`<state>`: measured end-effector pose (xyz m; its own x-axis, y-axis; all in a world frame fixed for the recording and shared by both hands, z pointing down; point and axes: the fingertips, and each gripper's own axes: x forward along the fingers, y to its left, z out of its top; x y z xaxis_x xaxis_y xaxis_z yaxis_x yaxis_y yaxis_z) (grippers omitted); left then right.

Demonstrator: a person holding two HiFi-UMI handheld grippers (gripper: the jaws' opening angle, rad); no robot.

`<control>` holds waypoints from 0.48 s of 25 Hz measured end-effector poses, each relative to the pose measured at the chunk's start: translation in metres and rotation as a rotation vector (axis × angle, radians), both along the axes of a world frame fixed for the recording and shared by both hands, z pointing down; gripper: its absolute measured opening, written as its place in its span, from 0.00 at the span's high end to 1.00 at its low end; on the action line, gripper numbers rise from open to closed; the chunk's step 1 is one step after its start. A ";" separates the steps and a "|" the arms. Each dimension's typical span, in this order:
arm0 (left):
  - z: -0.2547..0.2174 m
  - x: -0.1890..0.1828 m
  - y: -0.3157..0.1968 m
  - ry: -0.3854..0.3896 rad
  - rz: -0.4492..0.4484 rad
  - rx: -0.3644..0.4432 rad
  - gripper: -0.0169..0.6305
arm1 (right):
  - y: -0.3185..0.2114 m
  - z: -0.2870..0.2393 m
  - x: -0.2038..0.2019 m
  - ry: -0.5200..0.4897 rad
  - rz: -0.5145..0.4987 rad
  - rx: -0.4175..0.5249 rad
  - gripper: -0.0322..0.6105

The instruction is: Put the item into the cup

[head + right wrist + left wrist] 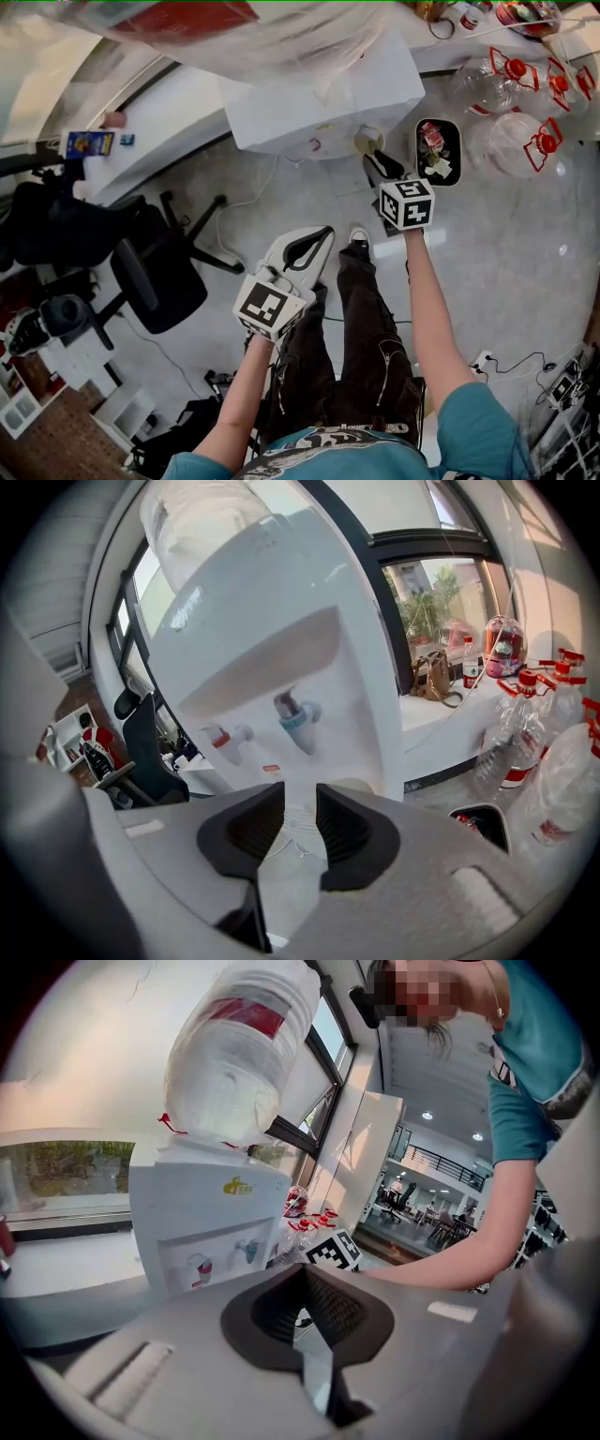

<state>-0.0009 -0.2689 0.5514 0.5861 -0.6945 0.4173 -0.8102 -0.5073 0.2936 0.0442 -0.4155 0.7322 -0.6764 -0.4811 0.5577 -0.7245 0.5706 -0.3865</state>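
The person's left gripper (pixel 314 242) hangs nearest, above the legs, its jaws closed together on nothing. Further out, the right gripper (pixel 300 794) points down at the front of a white water dispenser (pixel 281 649). Its jaws stand apart with nothing between them. The cup (pixel 368 141) sits just beyond those jaws, by the dispenser's front corner. I cannot tell whether the item lies inside it. A black bin (pixel 438 150) of rubbish stands beside it on the floor, and clear red-capped bottles (pixel 516 141) stand beyond that.
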 end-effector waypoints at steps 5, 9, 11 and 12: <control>-0.011 -0.007 0.014 -0.006 0.021 0.019 0.95 | 0.029 -0.048 -0.003 -0.059 -0.001 0.040 0.80; -0.018 -0.013 0.032 0.011 0.030 -0.003 0.95 | 0.057 -0.092 -0.011 -0.092 -0.026 0.079 0.81; -0.025 -0.015 0.041 0.023 0.039 -0.008 0.95 | 0.071 -0.114 -0.015 -0.106 -0.041 0.109 0.81; -0.028 -0.016 0.045 0.024 0.042 -0.006 0.95 | 0.077 -0.125 -0.016 -0.112 -0.049 0.126 0.82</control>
<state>-0.0170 -0.2239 0.5239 0.6248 -0.6664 0.4068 -0.7807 -0.5391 0.3160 0.0279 -0.3381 0.6069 -0.7552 -0.5072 0.4152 -0.6511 0.6533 -0.3863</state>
